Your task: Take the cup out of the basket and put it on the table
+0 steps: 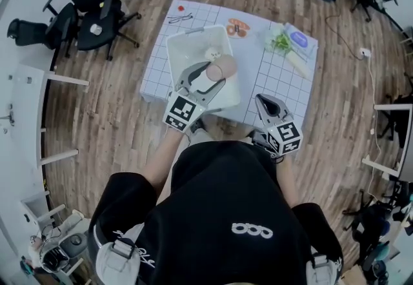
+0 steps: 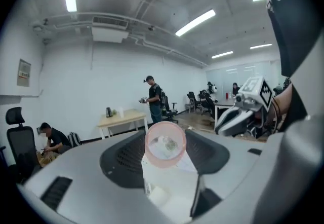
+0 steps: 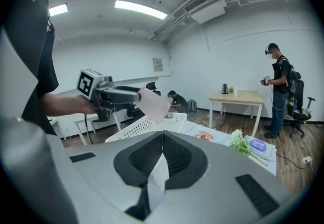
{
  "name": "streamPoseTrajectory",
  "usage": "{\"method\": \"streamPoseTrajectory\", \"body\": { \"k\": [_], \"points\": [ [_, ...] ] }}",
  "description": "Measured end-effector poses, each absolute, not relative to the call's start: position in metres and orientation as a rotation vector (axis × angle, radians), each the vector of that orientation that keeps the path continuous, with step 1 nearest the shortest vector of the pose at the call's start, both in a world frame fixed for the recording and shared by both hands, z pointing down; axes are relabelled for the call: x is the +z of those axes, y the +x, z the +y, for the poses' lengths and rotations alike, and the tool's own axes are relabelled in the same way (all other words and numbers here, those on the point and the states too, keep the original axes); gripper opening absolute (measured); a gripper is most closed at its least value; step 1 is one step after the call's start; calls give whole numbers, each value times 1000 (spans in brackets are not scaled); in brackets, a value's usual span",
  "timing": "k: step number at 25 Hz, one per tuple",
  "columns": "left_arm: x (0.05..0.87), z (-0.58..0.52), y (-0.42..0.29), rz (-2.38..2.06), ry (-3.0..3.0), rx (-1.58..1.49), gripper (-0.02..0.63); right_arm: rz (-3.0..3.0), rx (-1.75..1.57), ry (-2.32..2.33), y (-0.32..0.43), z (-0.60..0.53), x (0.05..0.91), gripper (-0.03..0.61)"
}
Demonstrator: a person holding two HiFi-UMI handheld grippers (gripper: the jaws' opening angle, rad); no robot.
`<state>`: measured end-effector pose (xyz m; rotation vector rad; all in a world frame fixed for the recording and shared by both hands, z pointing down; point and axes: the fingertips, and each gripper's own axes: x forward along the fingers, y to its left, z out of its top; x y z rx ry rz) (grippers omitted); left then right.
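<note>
right gripper (image 3: 161,137): nearest, low by the table's near edge; jaws pressed together on nothing.
left gripper (image 1: 213,77): just beyond, raised over the basket; jaws clamped on the cup's sides.
cup (image 2: 165,143): pink, sticking out forward from those jaws, not upright, one round end toward the gripper's camera; in the air over the basket's right half, above the rim as the right gripper view shows it.
basket (image 1: 177,51): white, perforated, on the near middle of the table; touching neither cup nor gripper.
pale lump (image 1: 213,53): toward the basket's far end; too small to name.
done: cup gripped and, by the look of it, out of the basket.
left: carrying it sideways past the rim, turning it upright, lowering it onto bare cloth, opening the jaws.
table (image 1: 268,77): white grid cloth; bare squares just right of the basket look the handiest landing place, with a narrower strip on its left.
in the way: the basket's right wall below the cup; the right gripper near that bare patch, likely a bother only if the cup comes down at the near edge.
orange packet (image 1: 237,27): beyond the basket, apart from it.
greens (image 1: 281,42), blue pack (image 1: 298,38): far right corner, apart from the landing patch.
glasses (image 1: 181,18): far left corner.
office chairs (image 1: 90,0): on the wood floor past the table's left; no concern.
</note>
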<state>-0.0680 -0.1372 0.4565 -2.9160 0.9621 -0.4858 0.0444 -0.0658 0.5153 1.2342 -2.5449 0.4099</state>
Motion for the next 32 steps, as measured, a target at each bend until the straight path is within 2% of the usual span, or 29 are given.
{"method": "streamPoseTrajectory", "body": {
  "k": [4,13,20,32],
  "points": [
    [420,-125,-79,1069,-2873,-295,252,-2552,398,1221,45,-71,512,23],
    [408,-120,-65,1057,-2881,-236,252,-2557,354,1232,55,-72,498,23],
    [418,-111,-4,862,-2951,-257,252,-2493,359,1394,105,-53,490,23],
    [436,-85,125,473,-3024,-298,252,-2274,416,1796,233,10,488,23]
  ]
}}
